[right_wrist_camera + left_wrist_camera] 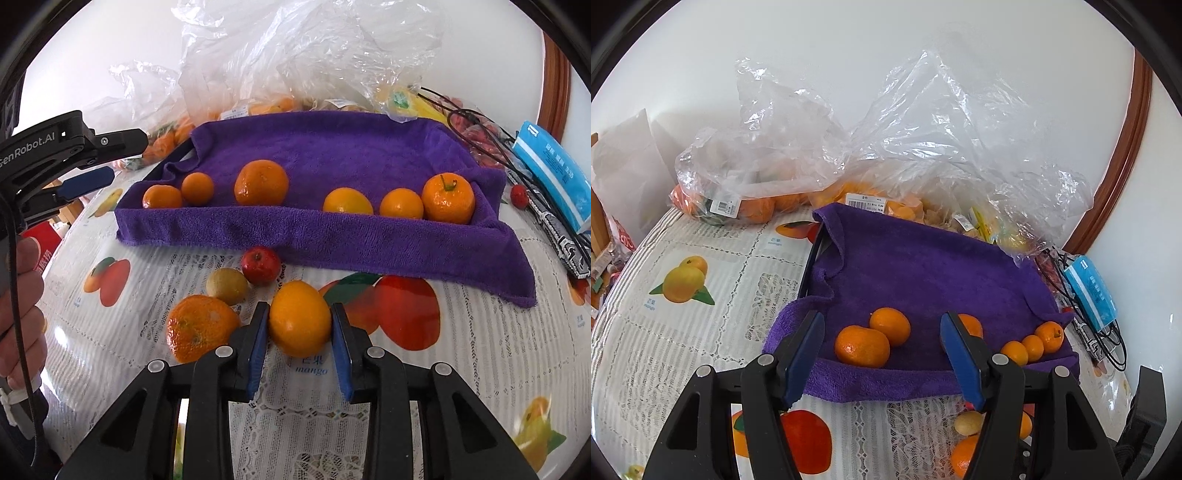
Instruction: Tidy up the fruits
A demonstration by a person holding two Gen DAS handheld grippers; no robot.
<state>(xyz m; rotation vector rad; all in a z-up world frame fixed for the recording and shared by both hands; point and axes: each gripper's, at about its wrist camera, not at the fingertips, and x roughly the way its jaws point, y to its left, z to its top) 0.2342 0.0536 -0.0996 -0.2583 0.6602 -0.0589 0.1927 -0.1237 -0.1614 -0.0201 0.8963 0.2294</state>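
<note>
A tray lined with a purple towel (332, 155) holds several oranges in a row along its near edge, among them a stemmed one (447, 198) at the right and a large one (261, 182). My right gripper (300, 325) is shut on a smooth orange (299, 317) on the tablecloth in front of the tray. Beside it lie a rough tangerine (199, 326), a yellow-green fruit (226, 286) and a small red apple (260, 265). My left gripper (882, 332) is open and empty above the tray's near edge, with two oranges (862, 345) between its fingers.
Clear plastic bags (923, 147) of fruit stand behind the tray against the wall. A blue tissue pack (554, 173) and black cables (480, 125) lie to the right. The tablecloth (701, 314) carries printed fruit pictures. The left gripper's body (66, 147) shows at the right wrist view's left edge.
</note>
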